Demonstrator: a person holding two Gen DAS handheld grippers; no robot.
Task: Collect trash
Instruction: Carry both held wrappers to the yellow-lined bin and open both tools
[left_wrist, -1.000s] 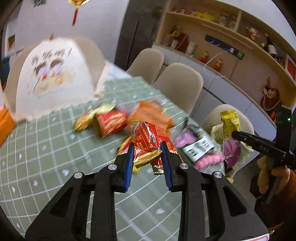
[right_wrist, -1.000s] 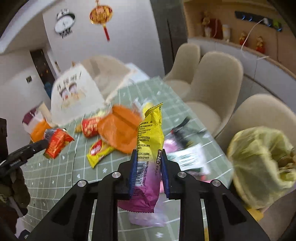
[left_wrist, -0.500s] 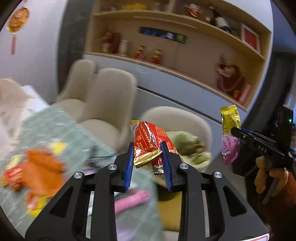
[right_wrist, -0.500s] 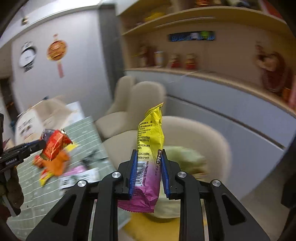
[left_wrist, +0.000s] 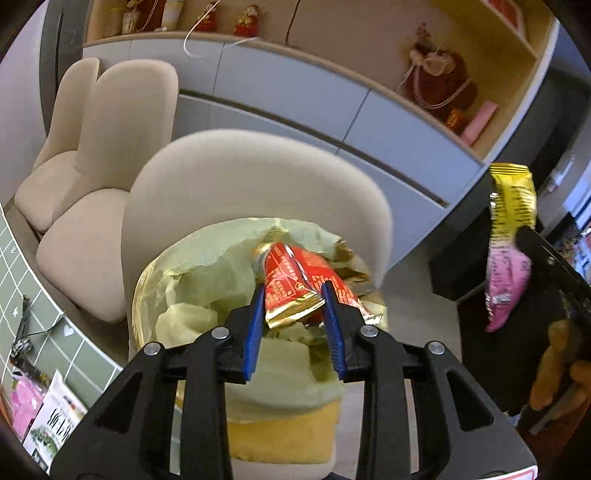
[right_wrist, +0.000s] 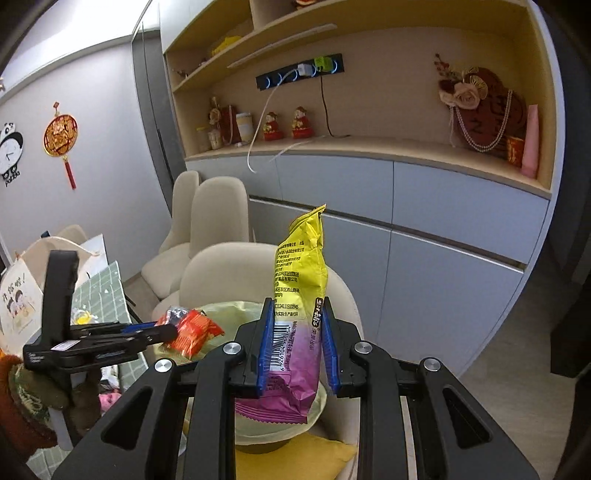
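Note:
Between the blue pads of my left gripper (left_wrist: 293, 295) stands a crumpled red snack wrapper (left_wrist: 291, 280), and the jaws are opening around it. It hangs right over the mouth of a bin lined with a pale yellow-green bag (left_wrist: 192, 280). From the right wrist view the left gripper (right_wrist: 168, 330) holds the red wrapper (right_wrist: 195, 328) above the bin (right_wrist: 229, 310). My right gripper (right_wrist: 296, 306) is shut on an upright yellow and purple snack bag (right_wrist: 301, 273), to the right of the bin. The left wrist view shows that bag (left_wrist: 511, 206) at its right edge.
The bin stands on a yellow cushion (left_wrist: 280, 432) on a beige chair (left_wrist: 258, 173). More beige chairs (left_wrist: 103, 147) line the table with a green checked cloth (left_wrist: 22, 266) at the left, with wrappers on it. Grey cabinets (right_wrist: 443, 229) and shelves stand behind.
Both grippers swung away from the table to the bin on the chair, each carrying its wrapper. The left gripper's jaws have widened a little around the red wrapper.

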